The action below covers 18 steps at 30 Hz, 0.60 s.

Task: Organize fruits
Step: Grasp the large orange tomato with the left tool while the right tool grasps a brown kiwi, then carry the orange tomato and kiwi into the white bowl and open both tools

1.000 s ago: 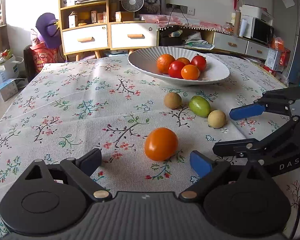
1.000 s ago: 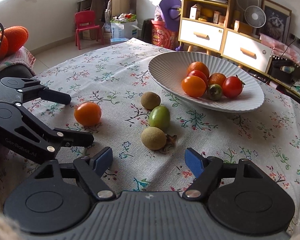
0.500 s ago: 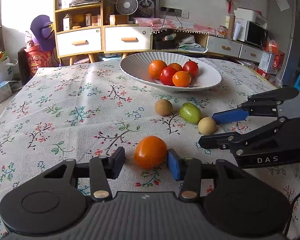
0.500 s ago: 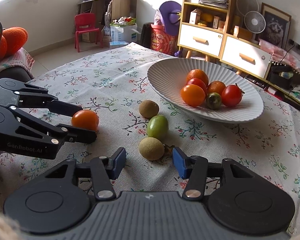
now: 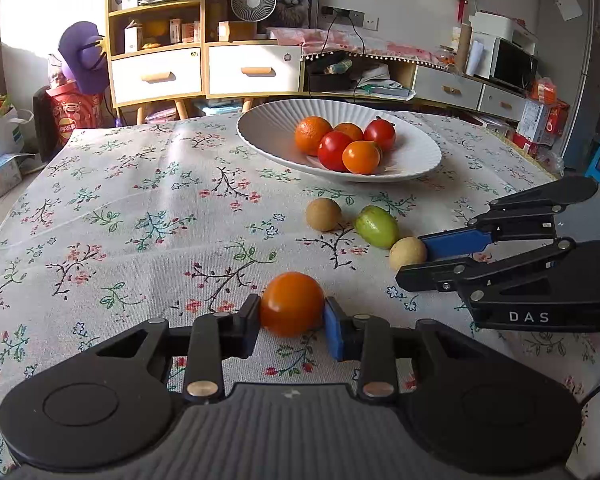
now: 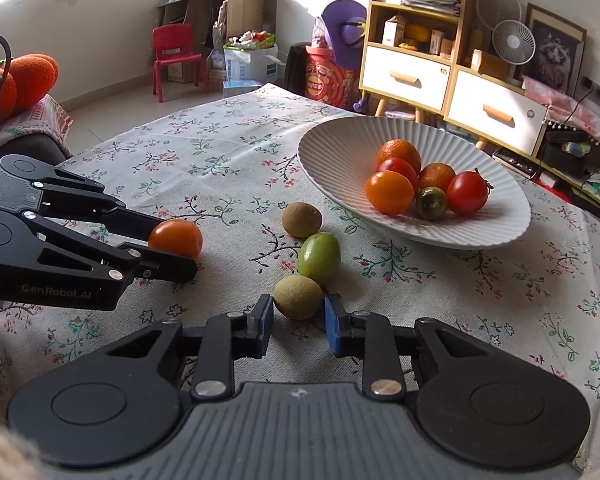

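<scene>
both claws just closed: left gripper (image 5: 291, 316) pinches orange tomato (image 5: 292, 304) at lower centre, right gripper (image 6: 298, 316) clamps near kiwi (image 6: 298, 297); both likely bound for white bowl (image 6: 480, 236).

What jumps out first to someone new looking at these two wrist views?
Both claws at once: the left claw has just closed on a round orange tomato on the floral tablecloth, and the right claw has just closed around a small brown kiwi-like fruit nearby. Beyond them sits a white ribbed oval bowl of orange and red fruit, with a green oval fruit and another brown one loose in front.
</scene>
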{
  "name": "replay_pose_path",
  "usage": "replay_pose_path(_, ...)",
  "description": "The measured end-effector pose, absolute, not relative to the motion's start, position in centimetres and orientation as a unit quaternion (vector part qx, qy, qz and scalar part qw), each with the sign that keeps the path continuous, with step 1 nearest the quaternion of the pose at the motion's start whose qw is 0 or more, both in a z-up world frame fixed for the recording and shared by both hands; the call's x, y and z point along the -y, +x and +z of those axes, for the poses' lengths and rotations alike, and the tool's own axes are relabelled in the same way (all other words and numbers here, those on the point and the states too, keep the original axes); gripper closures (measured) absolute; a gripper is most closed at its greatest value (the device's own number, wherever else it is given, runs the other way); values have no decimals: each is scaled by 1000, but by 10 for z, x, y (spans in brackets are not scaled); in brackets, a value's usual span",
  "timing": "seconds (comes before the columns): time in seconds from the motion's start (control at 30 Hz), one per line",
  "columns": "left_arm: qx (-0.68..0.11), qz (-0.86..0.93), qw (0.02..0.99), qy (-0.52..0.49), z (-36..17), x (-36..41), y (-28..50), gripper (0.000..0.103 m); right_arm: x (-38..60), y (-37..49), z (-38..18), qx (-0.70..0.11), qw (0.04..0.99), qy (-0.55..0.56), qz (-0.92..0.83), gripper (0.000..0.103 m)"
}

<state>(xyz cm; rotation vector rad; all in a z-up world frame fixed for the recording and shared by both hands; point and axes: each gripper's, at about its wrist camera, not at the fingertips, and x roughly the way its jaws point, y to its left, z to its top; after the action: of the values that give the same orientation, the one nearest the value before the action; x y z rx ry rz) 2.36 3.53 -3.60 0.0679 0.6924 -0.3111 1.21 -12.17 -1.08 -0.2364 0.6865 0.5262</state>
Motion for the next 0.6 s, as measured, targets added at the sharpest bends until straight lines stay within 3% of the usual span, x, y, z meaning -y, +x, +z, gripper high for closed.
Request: replay_pose_path(0.6, -343, -151, 927, 9, -17, -30, 35, 73, 130, 19, 1, -336, 905, -66, 253, 78)
